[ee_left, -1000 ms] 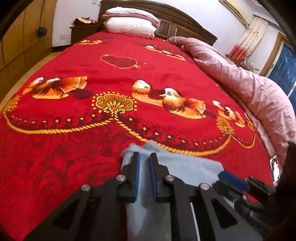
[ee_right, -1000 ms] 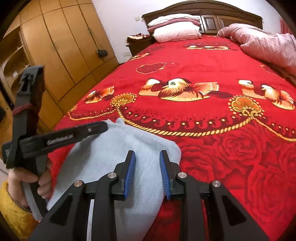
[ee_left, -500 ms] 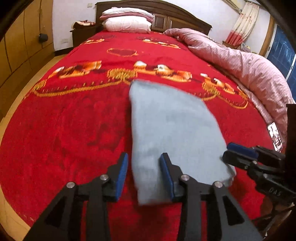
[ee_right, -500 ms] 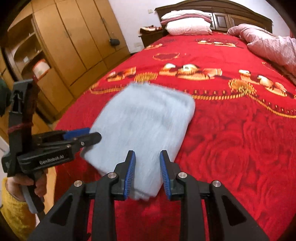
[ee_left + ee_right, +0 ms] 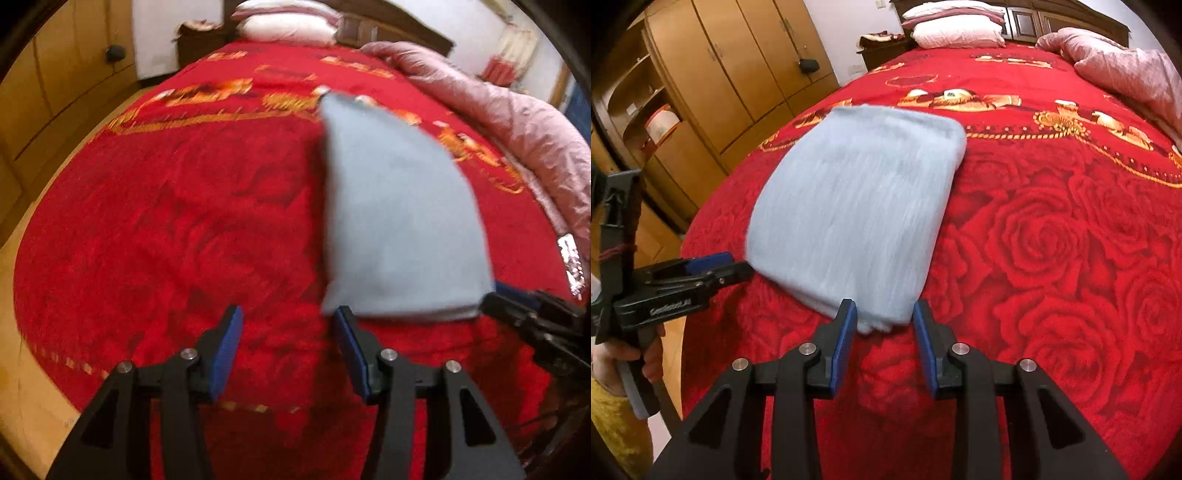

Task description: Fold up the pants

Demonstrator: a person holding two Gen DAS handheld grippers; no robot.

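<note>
The folded grey pants (image 5: 857, 206) lay on the red bed (image 5: 1052, 240) with their long axis running away from both parted, empty claws, the right claw (image 5: 884, 325) nearer their edge than the left claw (image 5: 286, 343)

The folded grey pants (image 5: 399, 214) lie flat on the red bedspread (image 5: 184, 221). The left gripper (image 5: 288, 343) hovers with its jaws spread apart just off the pants' near left corner, holding nothing.
</note>
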